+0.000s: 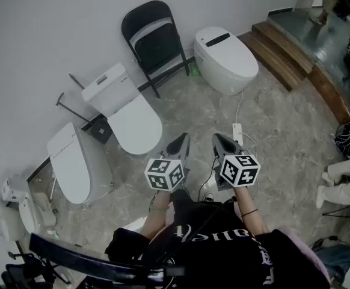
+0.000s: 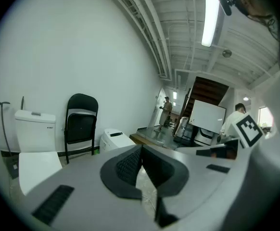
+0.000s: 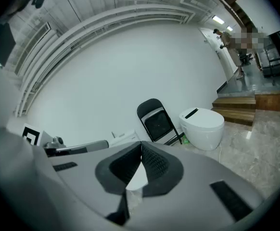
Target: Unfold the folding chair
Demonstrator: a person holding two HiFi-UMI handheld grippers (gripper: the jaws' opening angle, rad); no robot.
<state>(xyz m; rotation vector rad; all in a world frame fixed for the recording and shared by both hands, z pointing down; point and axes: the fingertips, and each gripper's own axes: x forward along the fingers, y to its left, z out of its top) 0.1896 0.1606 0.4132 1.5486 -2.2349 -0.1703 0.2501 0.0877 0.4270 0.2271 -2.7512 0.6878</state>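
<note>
Glossy white toilets (image 1: 226, 59), polished marble-look floor (image 1: 277, 125).

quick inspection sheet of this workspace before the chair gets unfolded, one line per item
surface: marbled tile floor, no table.
job's things: black folding chair folded flat, leaning on the wall between two toilets, untouched.
clutter: three white toilets on the floor, one right of the chair, two left of it.
grippers: left gripper shut, empty; right gripper shut, empty; both well short of the chair.
cables: white power strip and its cord on the floor ahead of the right gripper.
surroundings: wooden steps at upper right; a person's legs at the right edge.
</note>
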